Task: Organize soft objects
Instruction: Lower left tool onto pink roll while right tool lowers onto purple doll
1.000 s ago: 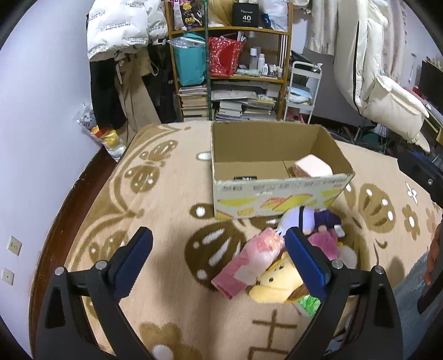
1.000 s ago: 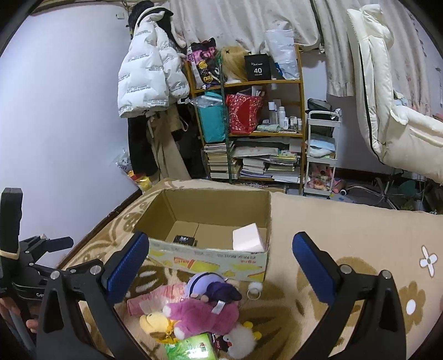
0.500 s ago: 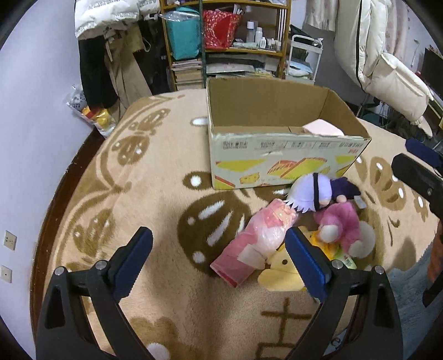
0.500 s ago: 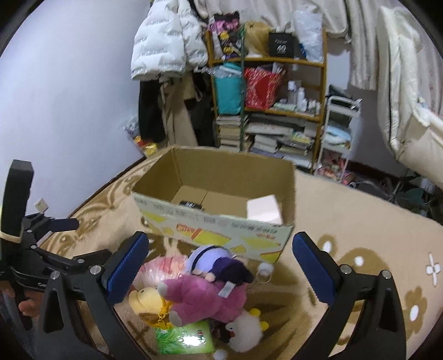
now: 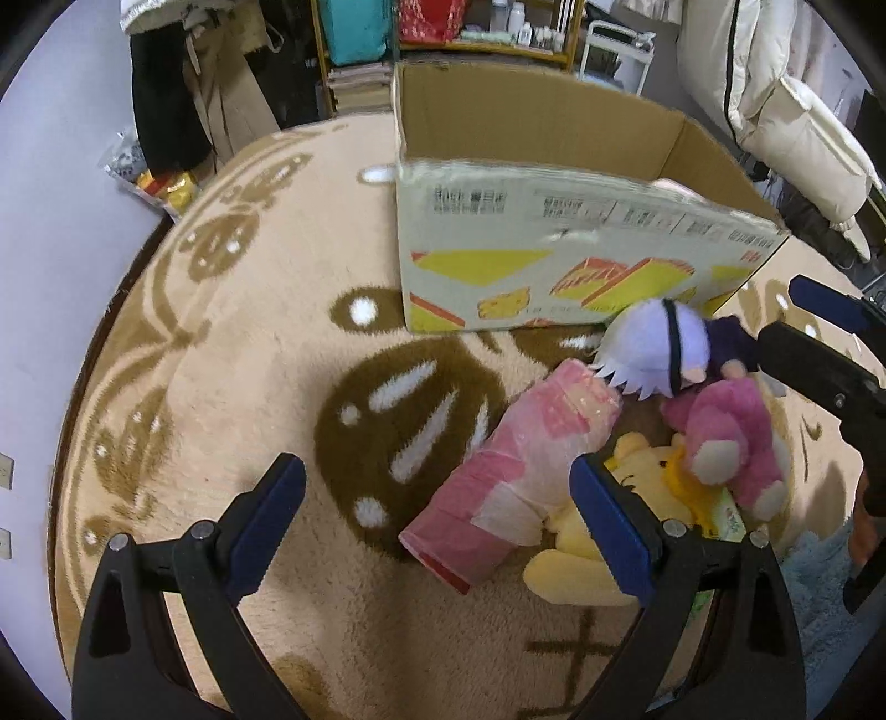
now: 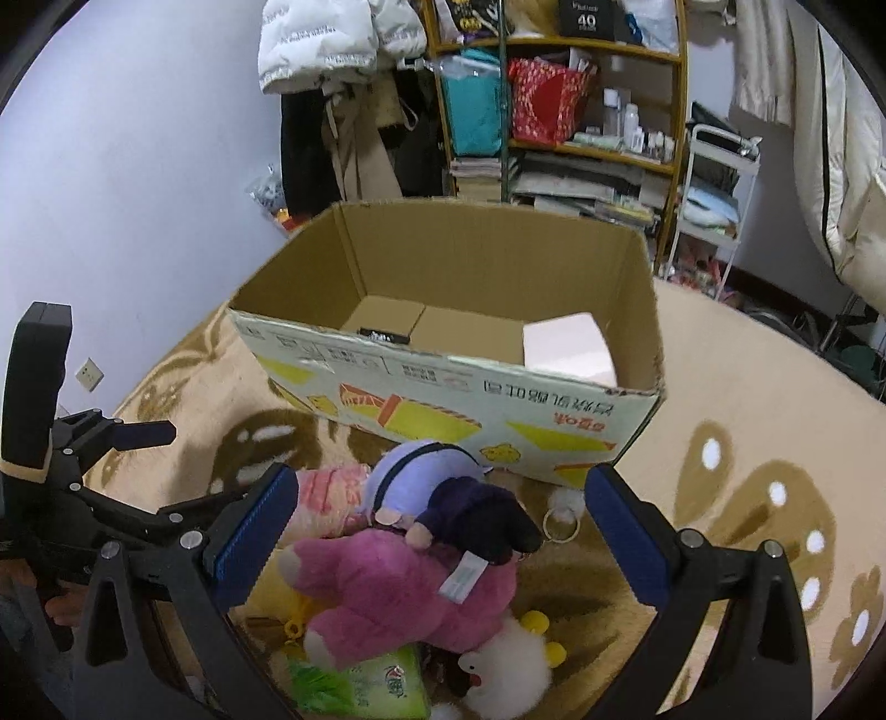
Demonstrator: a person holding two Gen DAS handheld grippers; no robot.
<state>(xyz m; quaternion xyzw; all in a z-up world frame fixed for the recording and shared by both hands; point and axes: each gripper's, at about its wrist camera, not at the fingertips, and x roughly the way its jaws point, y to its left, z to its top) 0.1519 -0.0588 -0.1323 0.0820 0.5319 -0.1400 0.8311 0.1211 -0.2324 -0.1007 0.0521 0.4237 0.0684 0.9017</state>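
Observation:
A pile of soft toys lies on the rug in front of an open cardboard box (image 5: 554,232) (image 6: 454,387). It holds a pink wrapped roll (image 5: 515,471) (image 6: 326,493), a white-haired doll in dark clothes (image 5: 659,349) (image 6: 443,487), a pink plush (image 5: 731,437) (image 6: 398,592), a yellow bear (image 5: 648,498) and a white chick (image 6: 509,670). My left gripper (image 5: 437,520) is open, low over the rug, with the roll between its fingers. My right gripper (image 6: 443,531) is open over the doll and pink plush.
A pale pink block (image 6: 570,349) and a small dark item (image 6: 385,334) lie inside the box. A green tissue pack (image 6: 360,687) and a key ring (image 6: 562,520) lie by the toys. Shelves (image 6: 565,111) and hanging coats (image 6: 332,50) stand behind the box.
Both grippers have moved forward and down toward the toy pile; the toys and box now look larger and closer. Both stay open.

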